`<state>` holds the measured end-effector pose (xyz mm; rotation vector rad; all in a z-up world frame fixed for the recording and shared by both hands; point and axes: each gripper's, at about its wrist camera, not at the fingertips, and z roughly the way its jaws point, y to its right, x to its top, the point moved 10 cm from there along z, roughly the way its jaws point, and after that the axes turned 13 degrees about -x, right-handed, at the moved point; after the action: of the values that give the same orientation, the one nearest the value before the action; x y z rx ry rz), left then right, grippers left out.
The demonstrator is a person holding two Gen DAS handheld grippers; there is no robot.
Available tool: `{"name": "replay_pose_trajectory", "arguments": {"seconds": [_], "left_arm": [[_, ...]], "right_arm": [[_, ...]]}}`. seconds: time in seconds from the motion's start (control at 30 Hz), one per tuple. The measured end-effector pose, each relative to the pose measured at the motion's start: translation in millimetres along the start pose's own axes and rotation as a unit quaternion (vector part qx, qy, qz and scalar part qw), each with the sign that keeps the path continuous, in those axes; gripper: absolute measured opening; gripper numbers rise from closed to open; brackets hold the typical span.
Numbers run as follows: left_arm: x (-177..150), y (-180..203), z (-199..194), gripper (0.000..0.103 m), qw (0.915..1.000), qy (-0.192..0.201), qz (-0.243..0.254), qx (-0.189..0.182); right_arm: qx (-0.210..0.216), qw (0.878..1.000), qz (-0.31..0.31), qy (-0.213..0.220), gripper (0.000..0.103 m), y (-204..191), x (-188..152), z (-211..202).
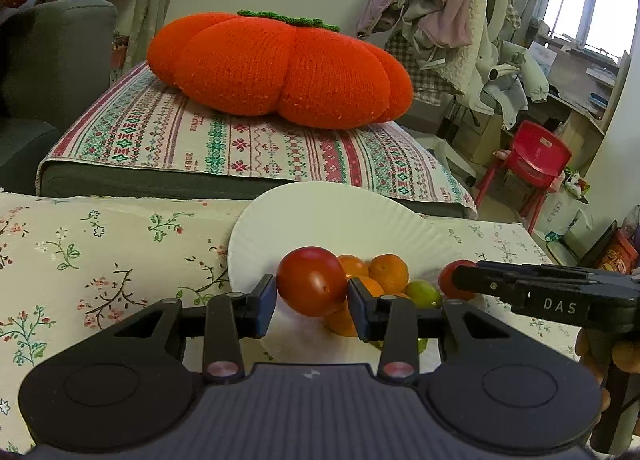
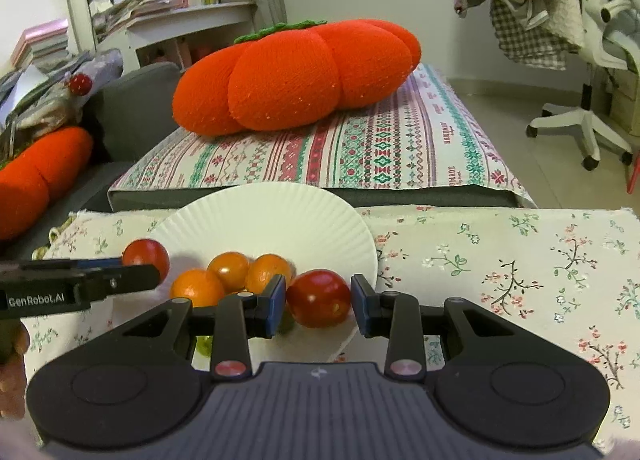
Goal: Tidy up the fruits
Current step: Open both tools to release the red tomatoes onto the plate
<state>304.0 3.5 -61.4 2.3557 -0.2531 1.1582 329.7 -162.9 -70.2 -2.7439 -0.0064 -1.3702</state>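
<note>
Two red tomatoes are held over a white paper plate (image 2: 280, 204) on a floral tablecloth (image 2: 520, 260). The left gripper (image 1: 312, 296) is closed on one red tomato (image 1: 311, 281), which is pinched between the blue pads with both seen touching its sides. The right gripper (image 2: 319, 298) is set around the second red tomato (image 2: 319, 298); the left pad appears to touch, though a thin gap may remain at the right pad, and the grip is judged firm only with that reservation. Three oranges (image 2: 232, 274) and a green lime (image 1: 426, 294) are already gathered on the plate, toward its near side.

Crowding is judged the main risk: both tomatoes are brought in above the same small heap, and a release onto rounded fruit could send one rolling off the shallow fluted rim onto the cloth. The smooth skins could also be split by over-squeezing, or slipped from flat pads. The light plate could be tipped or pushed if its near edge is pressed, and the two grippers, close together here, could be knocked against each other.
</note>
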Motion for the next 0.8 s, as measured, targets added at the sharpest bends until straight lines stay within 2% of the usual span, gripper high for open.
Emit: {"name": "replay_pose_trajectory", "arguments": {"seconds": [0.2,0.43,0.53,0.6,0.8], "left_arm": [[2,-2,-5,0.040,0.9999,0.006,-0.008,-0.009],[12,-4,-24,0.049,0.9993,0.025,-0.026,-0.006],[12,-1,-34,0.056,0.9994,0.027,-0.020,0.005],[11,1,-38,0.065,0.9995,0.024,-0.013,0.014],[9,4,-54,0.074,0.9991,0.029,-0.010,0.029]], "right_arm": [[-0.022,0.999,0.031,0.021,0.038,11,10,-10],[-0.015,0.998,0.055,0.024,0.040,17,21,-29],[-0.003,0.998,0.053,0.023,0.044,11,23,-38],[-0.003,0.999,0.044,0.029,0.047,7,24,-44],[0.002,0.999,0.042,0.029,0.051,3,19,-59]]}}
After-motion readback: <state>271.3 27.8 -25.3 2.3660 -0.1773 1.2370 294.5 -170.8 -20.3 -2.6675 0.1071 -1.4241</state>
